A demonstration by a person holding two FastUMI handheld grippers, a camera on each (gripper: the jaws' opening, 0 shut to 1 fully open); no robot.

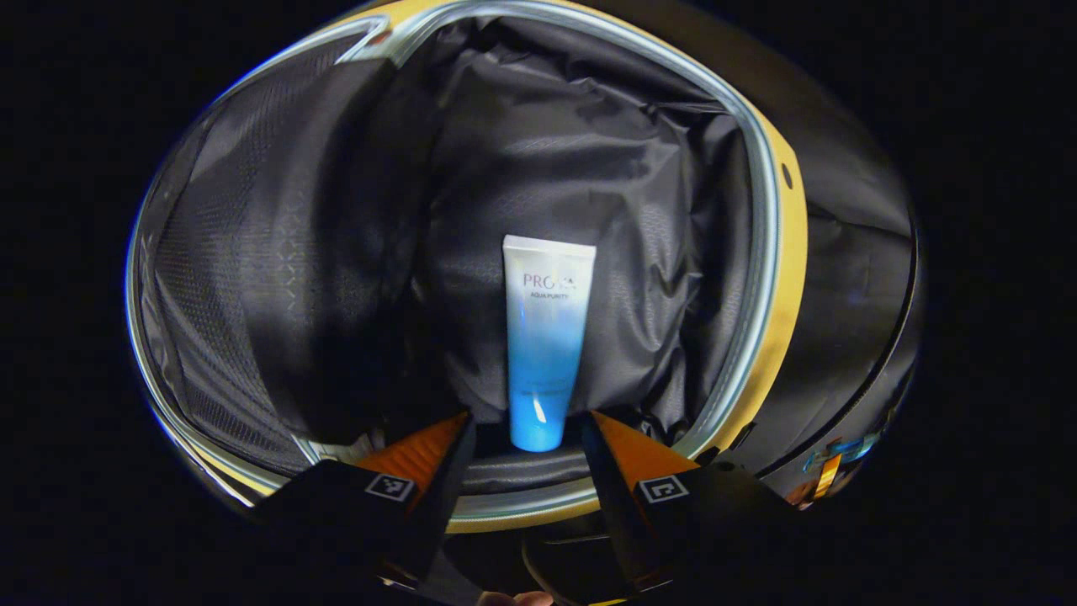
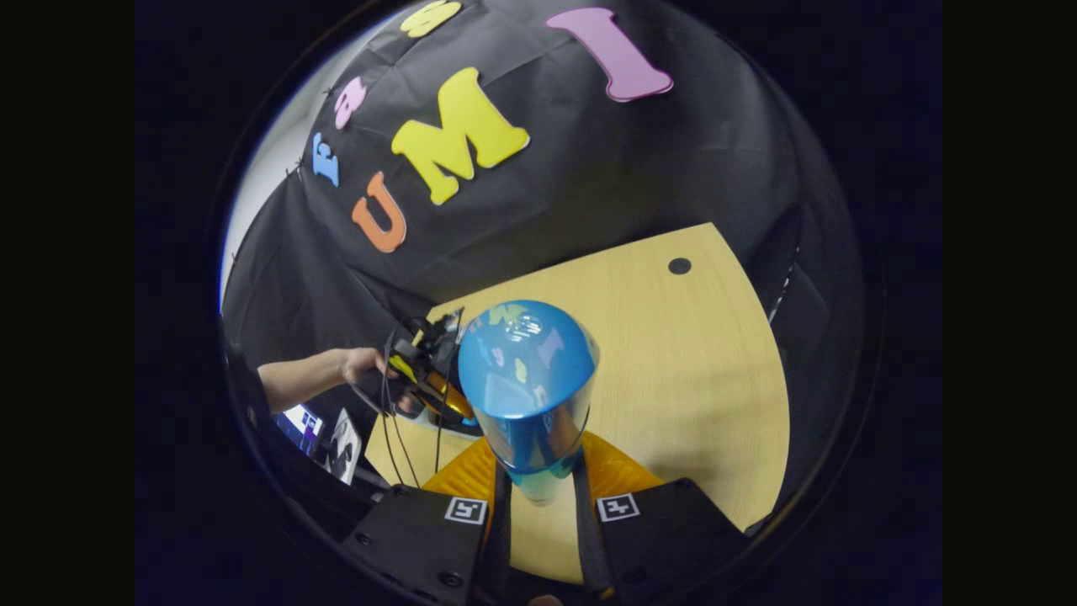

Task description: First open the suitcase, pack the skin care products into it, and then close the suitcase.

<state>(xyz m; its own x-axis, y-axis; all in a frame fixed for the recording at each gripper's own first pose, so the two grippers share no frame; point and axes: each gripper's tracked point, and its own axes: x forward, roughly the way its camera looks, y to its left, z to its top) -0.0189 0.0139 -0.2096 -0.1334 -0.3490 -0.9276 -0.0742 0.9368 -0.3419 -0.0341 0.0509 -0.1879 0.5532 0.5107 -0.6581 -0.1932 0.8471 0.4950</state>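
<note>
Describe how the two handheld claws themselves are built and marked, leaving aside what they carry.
In its own view, the left claw has two wedge-shaped fingers on black blocks, each bearing a small square black-and-white tag. The right claw is built alike, with screws in its blocks. Seen from the right gripper view, the left claw is a black-and-yellow body trailing thin black cables.

Left hand-held gripper spread, right hand-held gripper clamped

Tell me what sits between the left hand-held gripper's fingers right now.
In the left gripper view, the left hand-held gripper is open; the cap end of a white-and-blue tube lies between its fingers, on the suitcase lining, gaps either side.
</note>
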